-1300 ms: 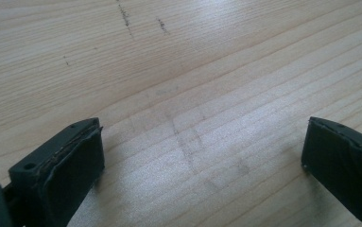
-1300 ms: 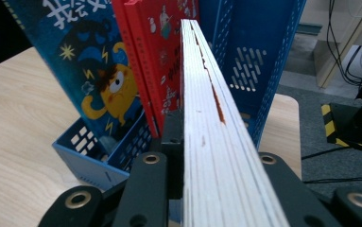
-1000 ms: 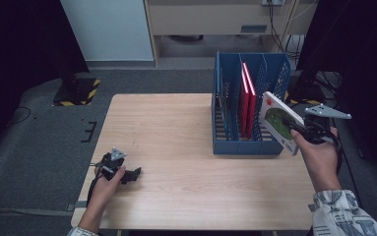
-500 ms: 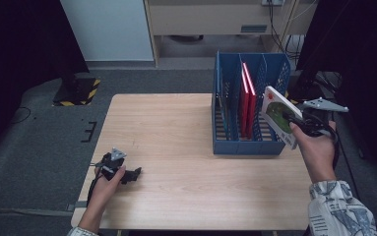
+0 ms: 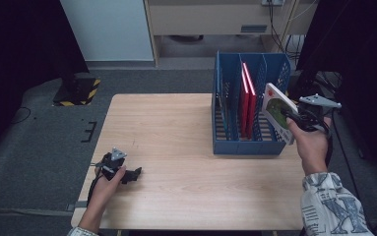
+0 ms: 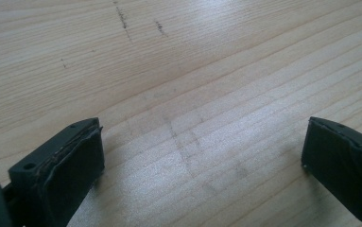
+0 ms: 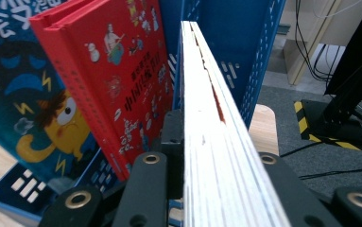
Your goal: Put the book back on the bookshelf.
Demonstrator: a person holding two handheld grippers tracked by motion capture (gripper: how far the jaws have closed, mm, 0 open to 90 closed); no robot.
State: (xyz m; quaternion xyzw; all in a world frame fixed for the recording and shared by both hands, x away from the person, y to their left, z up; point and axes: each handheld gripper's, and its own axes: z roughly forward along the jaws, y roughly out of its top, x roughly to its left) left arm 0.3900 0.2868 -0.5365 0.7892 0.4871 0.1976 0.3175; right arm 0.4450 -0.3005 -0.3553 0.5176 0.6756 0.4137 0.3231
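Observation:
My right gripper (image 5: 294, 117) is shut on a white-covered book (image 5: 277, 109) with green and orange art, held tilted in the air just right of the blue file rack (image 5: 225, 123). In the right gripper view the book's page edge (image 7: 216, 142) runs up between the jaws, beside the red books (image 7: 117, 80) and a blue picture book (image 7: 22, 94) in the rack (image 7: 245, 56). Two red books (image 5: 247, 101) stand in the rack's middle slots. My left gripper (image 5: 136, 173) rests on the table's front left, open, its pads (image 6: 70, 165) wide apart over bare wood.
The wooden table (image 5: 176, 132) sits on grey carpet. A yellow-black striped base (image 5: 80, 91) lies on the floor at the back left. Cables (image 5: 324, 78) and dark equipment stand right of the rack.
The right hand has lifted the white book slightly higher and closer to the rack's right side. The left gripper has stayed still.

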